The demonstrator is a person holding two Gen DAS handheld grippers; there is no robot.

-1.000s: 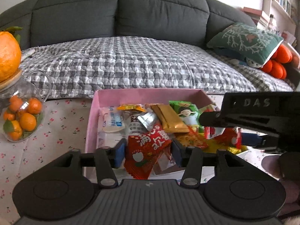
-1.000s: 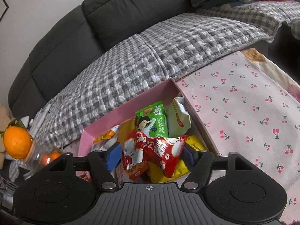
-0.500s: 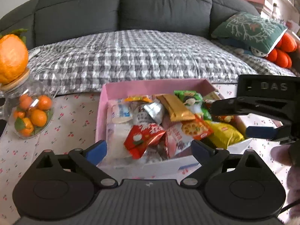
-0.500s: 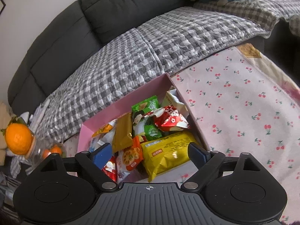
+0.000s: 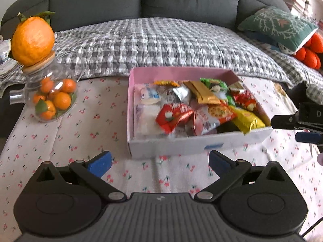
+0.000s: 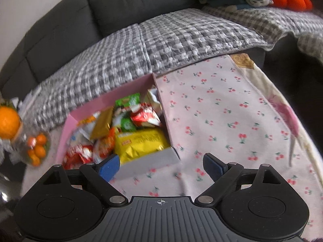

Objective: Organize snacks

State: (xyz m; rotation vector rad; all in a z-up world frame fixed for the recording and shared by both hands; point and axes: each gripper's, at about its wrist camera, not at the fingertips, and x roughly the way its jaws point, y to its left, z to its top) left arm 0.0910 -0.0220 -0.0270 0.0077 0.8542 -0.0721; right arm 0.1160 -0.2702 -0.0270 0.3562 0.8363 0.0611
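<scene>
A pink box (image 5: 181, 144) holds several snack packets: a red one (image 5: 173, 117), a yellow one (image 5: 246, 119), a gold bar (image 5: 203, 93) and a green one (image 5: 214, 83). My left gripper (image 5: 159, 162) hovers over the cloth just in front of the box. Its jaws are opening wide, with nothing between them. In the right wrist view the box (image 6: 149, 161) lies to the left, with the yellow packet (image 6: 141, 143) nearest. My right gripper (image 6: 161, 166) stands open and empty off the box's near right corner. It also shows at the left wrist view's right edge as the right gripper (image 5: 286, 130).
A cherry-print cloth (image 5: 80, 133) covers the table. A glass jar of tangerines (image 5: 52, 98) with a big orange (image 5: 32, 40) on its lid stands at the left. Behind is a sofa with a checked blanket (image 5: 161, 44) and a green cushion (image 5: 278, 26). The table's right edge (image 6: 298, 133) is near.
Both grippers let go of their red packets, which now lie in the box. Both opened wide and drew back from the box toward the table's near side.
</scene>
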